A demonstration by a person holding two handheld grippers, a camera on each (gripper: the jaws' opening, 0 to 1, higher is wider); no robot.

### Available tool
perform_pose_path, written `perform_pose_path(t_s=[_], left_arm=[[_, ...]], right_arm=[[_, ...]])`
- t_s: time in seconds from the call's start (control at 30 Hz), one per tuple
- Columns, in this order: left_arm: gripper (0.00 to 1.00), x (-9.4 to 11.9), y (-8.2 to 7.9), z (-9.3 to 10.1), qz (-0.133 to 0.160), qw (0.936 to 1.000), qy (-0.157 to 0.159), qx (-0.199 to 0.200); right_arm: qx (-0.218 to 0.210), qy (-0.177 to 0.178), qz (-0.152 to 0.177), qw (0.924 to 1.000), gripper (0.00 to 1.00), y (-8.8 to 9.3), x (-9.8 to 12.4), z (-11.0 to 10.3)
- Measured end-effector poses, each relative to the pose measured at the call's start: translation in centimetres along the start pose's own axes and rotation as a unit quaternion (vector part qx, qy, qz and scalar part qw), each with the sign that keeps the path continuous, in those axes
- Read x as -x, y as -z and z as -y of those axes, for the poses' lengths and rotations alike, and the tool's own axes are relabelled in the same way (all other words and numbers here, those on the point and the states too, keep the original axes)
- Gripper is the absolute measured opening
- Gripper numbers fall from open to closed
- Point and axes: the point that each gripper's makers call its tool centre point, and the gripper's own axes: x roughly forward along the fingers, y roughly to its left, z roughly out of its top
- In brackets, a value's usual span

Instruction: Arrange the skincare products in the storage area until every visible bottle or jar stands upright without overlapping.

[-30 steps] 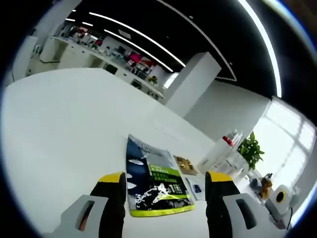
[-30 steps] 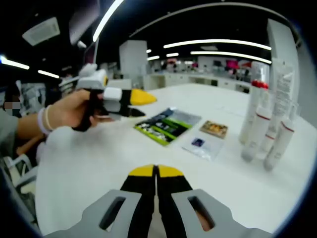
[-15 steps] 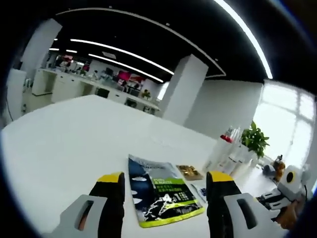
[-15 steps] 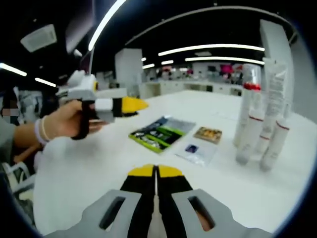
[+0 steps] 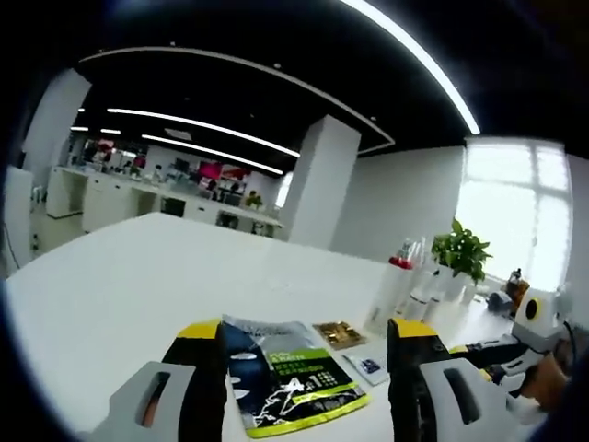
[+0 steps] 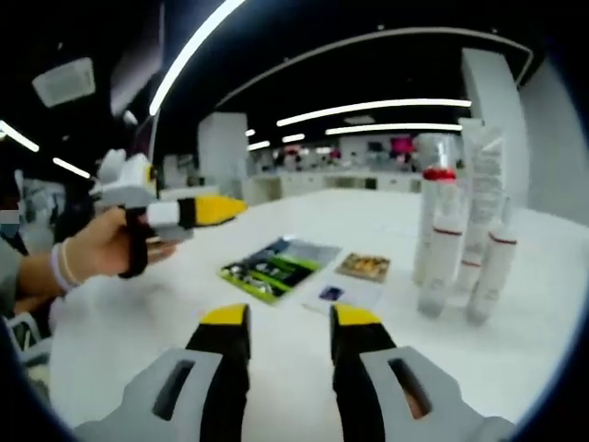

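Several white bottles and tubes (image 6: pixel 457 247) with red caps and bands stand upright in a tight cluster on the white table (image 6: pixel 129 318), right of centre. The same bottle cluster (image 5: pixel 406 288) sits far off in the left gripper view. My right gripper (image 6: pixel 290 320) is open and empty, low over the table and well short of the cluster. A hand holds my left gripper (image 6: pixel 219 210) above the table's left part. In its own view the left gripper (image 5: pixel 308 333) is open, with nothing between its jaws. The right gripper (image 5: pixel 479 352) enters at that view's right edge.
Flat packets lie between the grippers and the bottles: a green-and-black sachet (image 6: pixel 272 267), a small brown sachet (image 6: pixel 365 267) and a clear sachet with a blue square (image 6: pixel 331 295). The green sachet (image 5: pixel 293 376) lies ahead of the left jaws. A potted plant (image 5: pixel 457 256) stands far behind.
My right gripper has gone from shut to open. Both cameras have tilted and levelled, so the pictures shifted. The left gripper stays open, and the packets and bottles have not moved.
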Motion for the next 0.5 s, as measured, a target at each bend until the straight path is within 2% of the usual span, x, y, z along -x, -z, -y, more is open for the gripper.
perform_pose_path(t_s=[0.2, 0.33, 0.5], left_arm=[[0.80, 0.2, -0.1, 2.0, 0.003, 0.9994, 0.027, -0.021], [0.83, 1.3, -0.5, 2.5, -0.007, 0.9989, 0.033, -0.032], [0.89, 3.6, -2.1, 3.3, 0.001, 0.9971, 0.042, -0.064]], right_arm=[[0.010, -0.010, -0.005, 0.9999, 0.38, 0.2, -0.4, -0.8], [0.012, 0.009, -0.006, 0.9999, 0.40, 0.3, -0.4, 0.2], [-0.002, 0.025, 0.001, 0.9997, 0.52, -0.3, -0.1, 1.8]])
